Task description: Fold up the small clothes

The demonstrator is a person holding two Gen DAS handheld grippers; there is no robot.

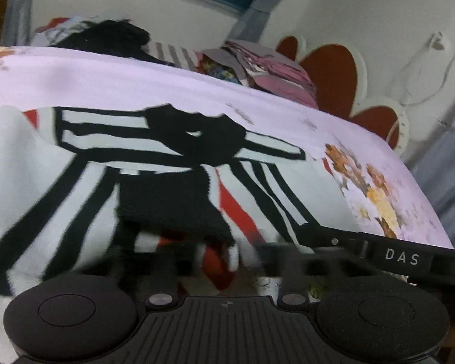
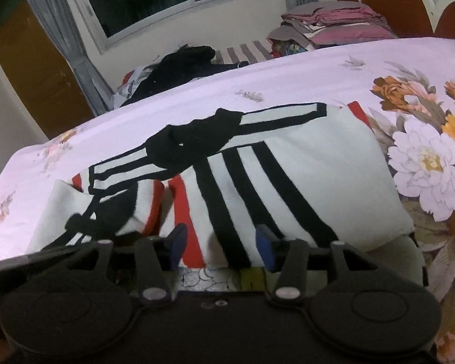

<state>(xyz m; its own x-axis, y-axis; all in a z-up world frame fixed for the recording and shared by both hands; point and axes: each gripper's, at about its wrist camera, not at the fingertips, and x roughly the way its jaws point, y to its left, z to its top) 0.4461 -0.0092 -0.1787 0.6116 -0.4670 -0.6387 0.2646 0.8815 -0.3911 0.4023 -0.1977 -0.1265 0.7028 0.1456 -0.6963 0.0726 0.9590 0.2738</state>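
While the striped garment lay spread on the floral bedsheet, the right gripper gaped empty at its near hem; the left gripper was too blurred to tell. A fold looked due next, calling for a hem pinch.

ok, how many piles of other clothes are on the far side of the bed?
2. A loose dark black heap of clothes far left by the window, and a folded pink-and-grey stack far right near the headboard. More may hide behind the bed's edge.
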